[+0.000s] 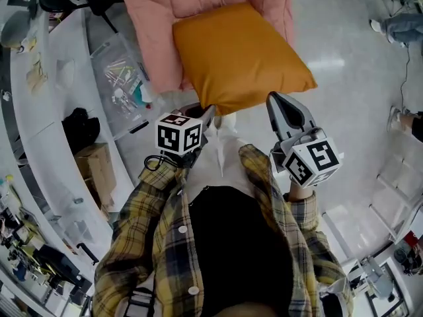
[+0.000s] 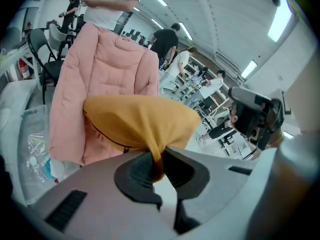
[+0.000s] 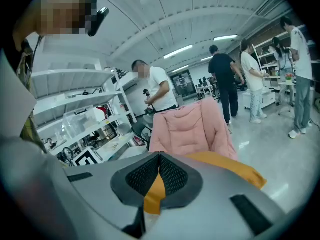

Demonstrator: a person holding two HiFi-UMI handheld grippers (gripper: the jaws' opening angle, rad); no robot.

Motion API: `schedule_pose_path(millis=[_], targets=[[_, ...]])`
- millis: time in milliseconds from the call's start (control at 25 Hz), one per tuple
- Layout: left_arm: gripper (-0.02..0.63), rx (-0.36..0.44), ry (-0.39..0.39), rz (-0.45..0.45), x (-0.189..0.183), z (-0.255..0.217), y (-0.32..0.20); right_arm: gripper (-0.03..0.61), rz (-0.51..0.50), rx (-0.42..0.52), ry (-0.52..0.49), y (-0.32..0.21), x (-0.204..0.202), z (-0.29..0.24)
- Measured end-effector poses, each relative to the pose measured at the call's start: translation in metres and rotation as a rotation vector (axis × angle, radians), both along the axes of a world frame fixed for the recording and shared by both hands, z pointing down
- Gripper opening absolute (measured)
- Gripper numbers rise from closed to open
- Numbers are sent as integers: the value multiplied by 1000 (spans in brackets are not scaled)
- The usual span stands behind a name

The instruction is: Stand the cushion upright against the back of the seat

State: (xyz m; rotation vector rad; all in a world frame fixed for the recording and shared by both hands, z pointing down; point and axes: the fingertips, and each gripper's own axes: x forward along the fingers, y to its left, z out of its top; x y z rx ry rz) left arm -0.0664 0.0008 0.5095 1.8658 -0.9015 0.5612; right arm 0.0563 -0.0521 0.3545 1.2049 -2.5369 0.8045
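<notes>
An orange cushion point(image 1: 238, 55) hangs lifted in front of a pink padded seat point(image 1: 198, 5), tilted with its near edge toward me. My left gripper point(image 1: 209, 113) is shut on the cushion's near left corner. In the left gripper view the orange fabric point(image 2: 140, 119) is bunched between the dark pads point(image 2: 137, 171) of the left gripper point(image 2: 157, 165). My right gripper point(image 1: 273, 99) is shut on the near right edge. The right gripper view shows a strip of orange cloth point(image 3: 155, 191) pinched in the right gripper point(image 3: 159, 176), with the seat back point(image 3: 192, 126) upright behind it.
A white curved shelf point(image 1: 59, 111) runs along the left with a clear plastic bin point(image 1: 122, 78), a black bag point(image 1: 79, 127) and a cardboard box point(image 1: 99, 167). A black chair point(image 2: 42, 54) stands left of the seat. Several people stand point(image 3: 227, 81) on the shiny floor behind.
</notes>
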Motion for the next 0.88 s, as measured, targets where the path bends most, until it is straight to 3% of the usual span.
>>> schedule_pose_path(millis=[400,560,880], targets=[[31,114,178,-90,14,-125,-55,17,-36,100,-8,1,24,-55],[31,131,279,-168,6,-162,-80,17,-30,101,-13,0,35,-58],[31,145,395,-292,-32,-187,-158,17,-61,73,-13,-14,13,-51]])
